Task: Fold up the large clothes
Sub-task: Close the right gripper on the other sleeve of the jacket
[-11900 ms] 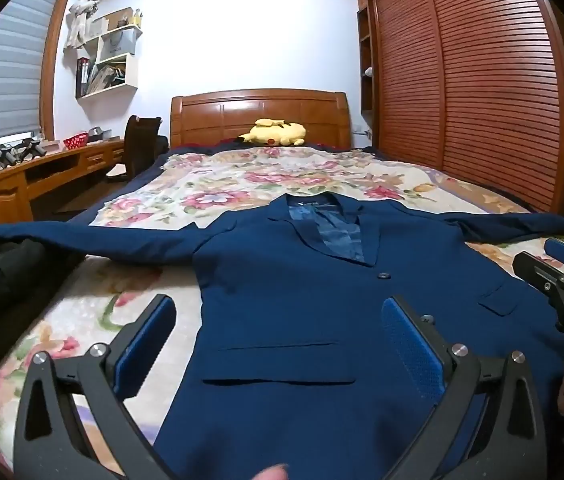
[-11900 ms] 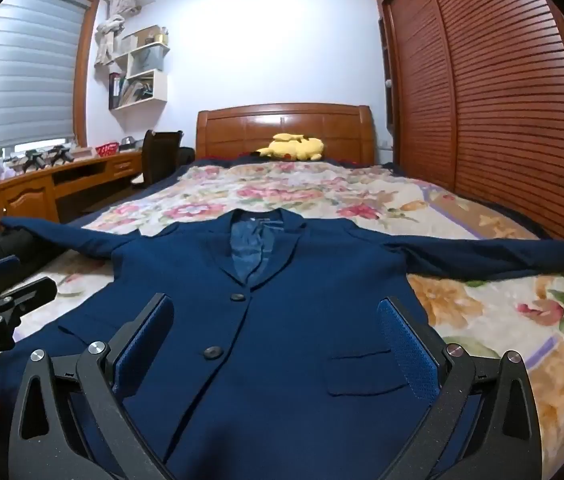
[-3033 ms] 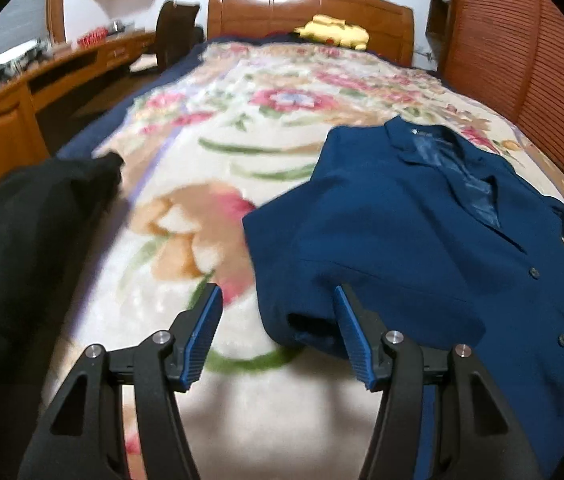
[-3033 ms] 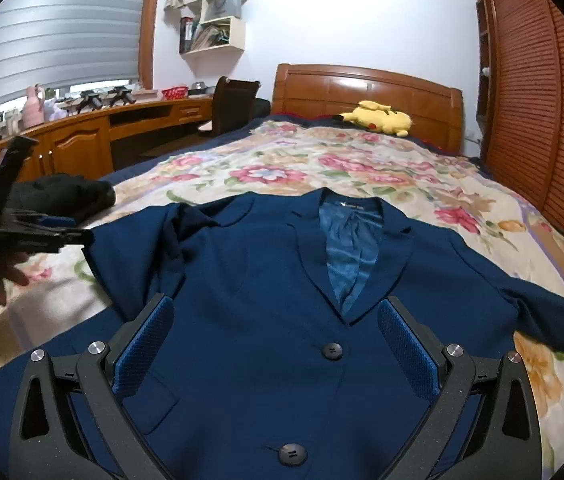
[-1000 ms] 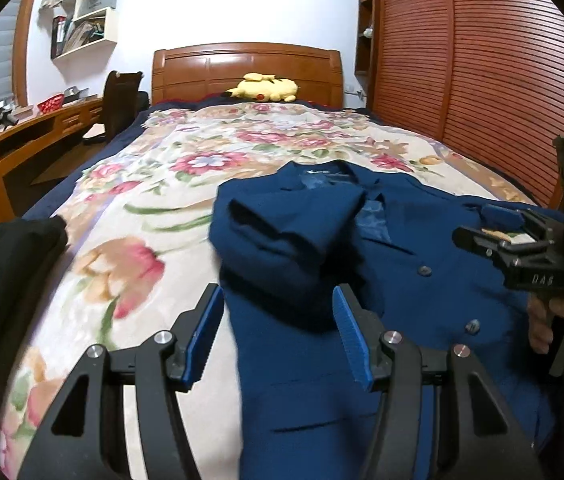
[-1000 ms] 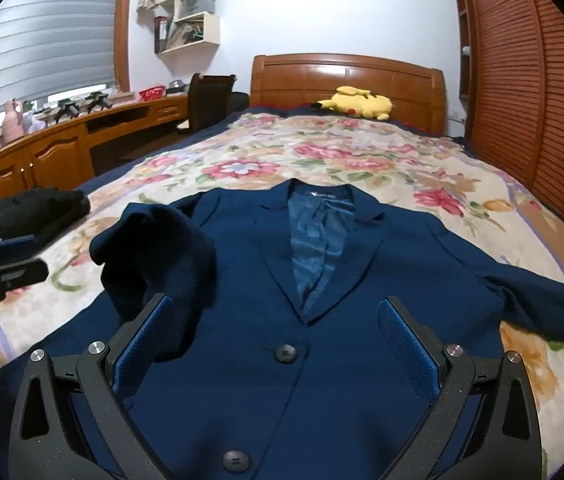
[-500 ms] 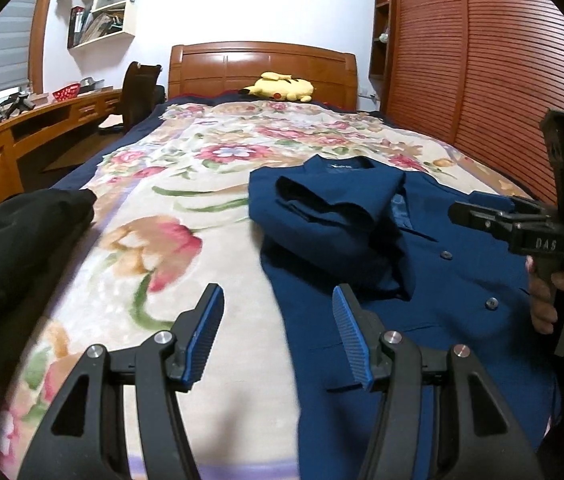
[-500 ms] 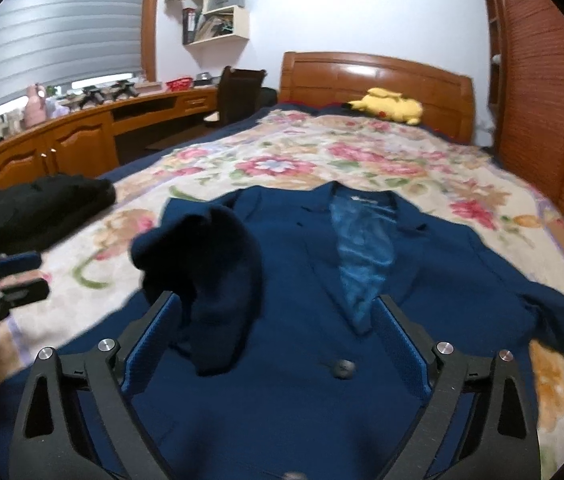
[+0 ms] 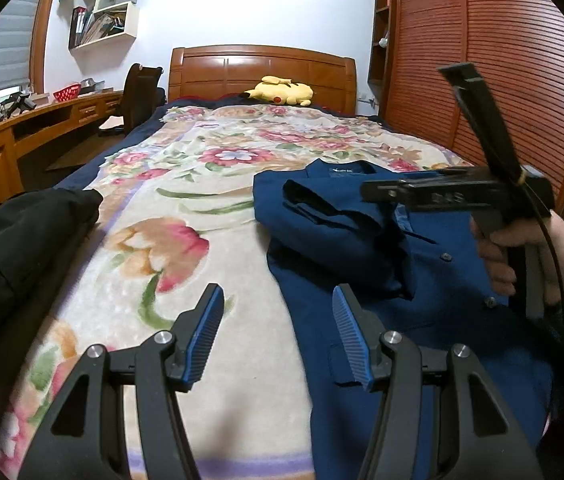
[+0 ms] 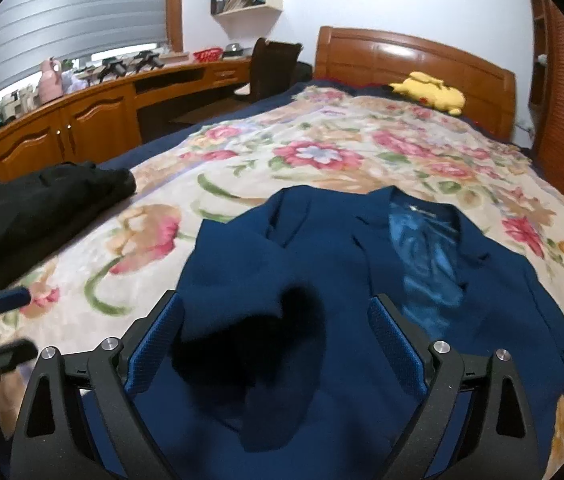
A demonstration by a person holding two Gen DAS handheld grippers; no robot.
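Two hand-held grippers over a bed (image 9: 210, 216) with a floral cover. Navy blazer (image 10: 362, 280) lying face-up on the cover, collar toward the wooden headboard (image 9: 262, 72), one sleeve (image 10: 250, 344) folded in across the chest. Left hand-held gripper (image 9: 278, 336) about half open, nothing between its blue pads, hovering over the cover beside the blazer's edge. Right hand-held gripper (image 10: 276, 344) fairly wide, jaws just now closing, the folded sleeve's cuff lying between them, pads not pressing it. Black garment (image 9: 14, 248) heaped at the bed's edge, well apart from the blazer. Yellow plush toy (image 9: 280, 90) by the headboard.
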